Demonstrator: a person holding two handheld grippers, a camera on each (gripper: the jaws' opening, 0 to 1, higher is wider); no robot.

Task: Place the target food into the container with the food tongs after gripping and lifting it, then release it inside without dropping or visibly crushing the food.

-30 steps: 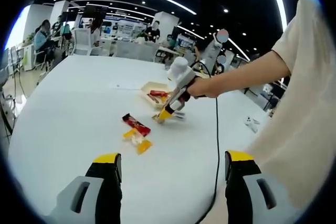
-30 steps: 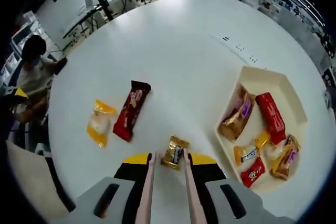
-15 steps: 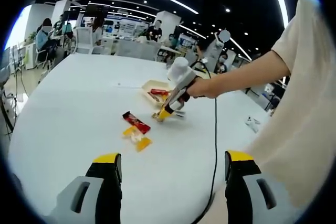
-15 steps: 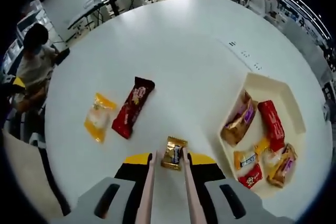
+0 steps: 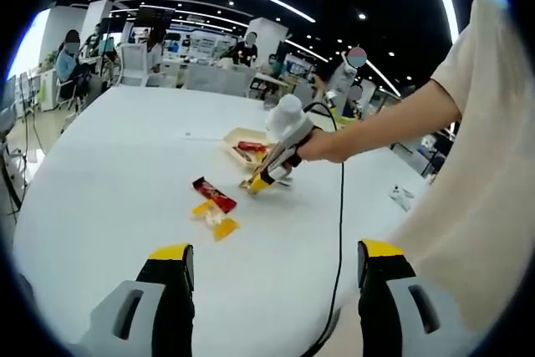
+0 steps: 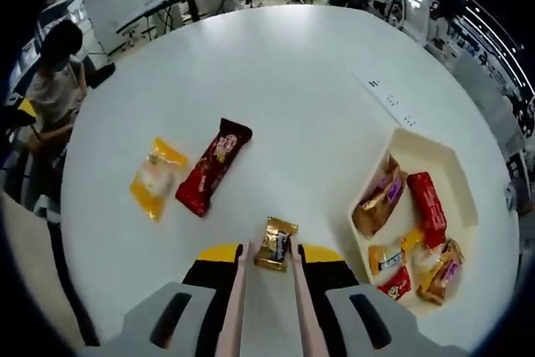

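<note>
Right tool (image 6: 267,250): jaws drawn in close, driving a pair of pale food tongs (image 6: 235,307) whose two arms run up between them; the tong tips pinch a small gold-wrapped snack (image 6: 276,244) from both sides.
Gold-wrapped snack: held just past the tong tips, above the white bench (image 6: 284,89); whether it touches the bench cannot be told.
Right tool, from the left gripper view: the right tool (image 5: 266,176) points down toward the bench (image 5: 117,165), carried by a hand (image 5: 322,145) on an outstretched bare arm coming from a pale short sleeve (image 5: 478,64).
Container (image 6: 456,175): a cream tray lying ahead and to the right of the right tool, well apart from the held snack; it holds several wrapped snacks, among them a red packet (image 6: 428,208).
Left of the right tool: a dark red snack bar (image 6: 214,166) and, just beside it on its outer side, a yellow packet (image 6: 153,177), both flat on the bench.
Left tool (image 5: 276,277): jaws standing wide apart, nothing between them, over the near bench edge, well apart from the snacks.
Cable (image 5: 340,232): a dark cord hangs from the right tool across the bench.
</note>
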